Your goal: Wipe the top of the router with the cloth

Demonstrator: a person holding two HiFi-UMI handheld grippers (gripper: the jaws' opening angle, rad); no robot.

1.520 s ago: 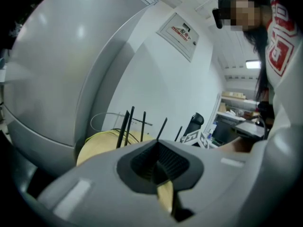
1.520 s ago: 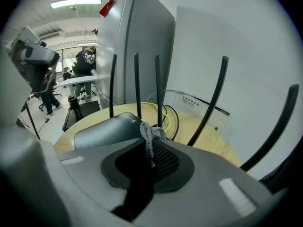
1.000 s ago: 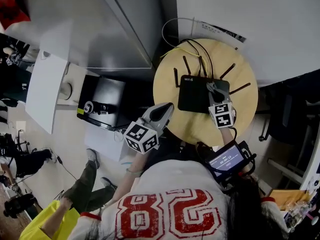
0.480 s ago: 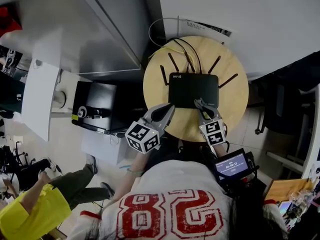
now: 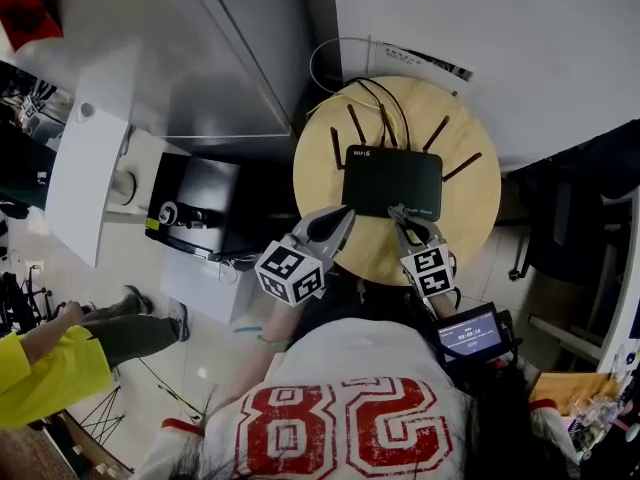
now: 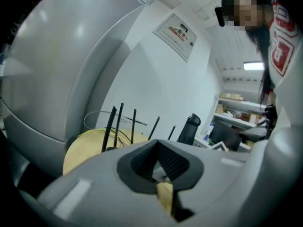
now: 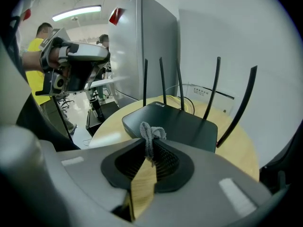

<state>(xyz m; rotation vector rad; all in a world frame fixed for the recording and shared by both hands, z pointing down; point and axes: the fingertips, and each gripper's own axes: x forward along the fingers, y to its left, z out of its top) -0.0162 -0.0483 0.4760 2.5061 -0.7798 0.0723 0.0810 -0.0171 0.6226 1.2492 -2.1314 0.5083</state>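
Note:
The black router (image 5: pixel 392 181) lies flat on the round wooden table (image 5: pixel 470 218) with its antennas spread toward the wall. My right gripper (image 5: pixel 399 213) hovers at the router's near edge, shut on a small grey cloth (image 7: pixel 150 135) that pokes up between the jaws. In the right gripper view the router (image 7: pixel 173 122) sits just beyond the cloth, which hangs apart from its top. My left gripper (image 5: pixel 340 216) is at the table's near-left rim beside the router, jaws shut with nothing held. From the left gripper (image 6: pixel 163 174) only the antennas (image 6: pixel 113 126) show above the table (image 6: pixel 85 148).
Cables (image 5: pixel 370 93) loop behind the router by the white wall. A large grey cabinet (image 5: pixel 230 58) stands left of the table, with a black box (image 5: pixel 200 203) on the floor below it. A dark chair (image 5: pixel 570 218) is at the right; a person in yellow (image 5: pixel 40 368) stands lower left.
My right gripper has drawn back with the cloth from over the router's right part to its near edge. The left gripper has stayed by the table's rim. The head view has shifted slightly.

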